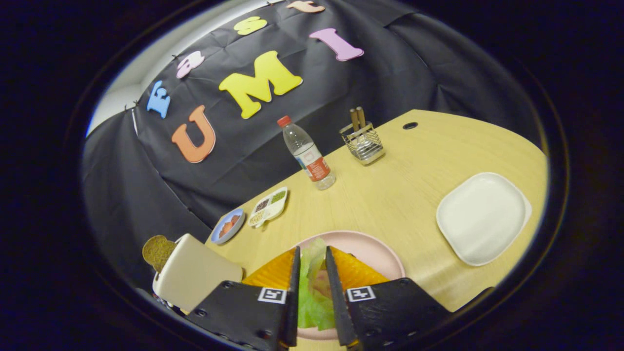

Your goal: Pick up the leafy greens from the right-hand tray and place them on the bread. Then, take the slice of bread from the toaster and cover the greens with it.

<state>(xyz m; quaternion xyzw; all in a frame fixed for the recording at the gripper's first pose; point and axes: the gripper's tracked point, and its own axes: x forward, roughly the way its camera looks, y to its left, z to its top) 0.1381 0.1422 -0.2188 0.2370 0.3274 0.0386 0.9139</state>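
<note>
Here, crinkled pale-green leafy greens [312, 287] pinched between the tongs [312, 256], over the pink plate [375, 253].

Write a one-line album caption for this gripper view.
Gripper holding leafy greens between its fingers above the pink plate, toaster with a bread slice beside it.

Claw [312, 256], square coded tags, screws

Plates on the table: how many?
3. Pink plate under the tongs, which grip the greens; white plate beyond, empty; small blue plate near the toaster.
</note>
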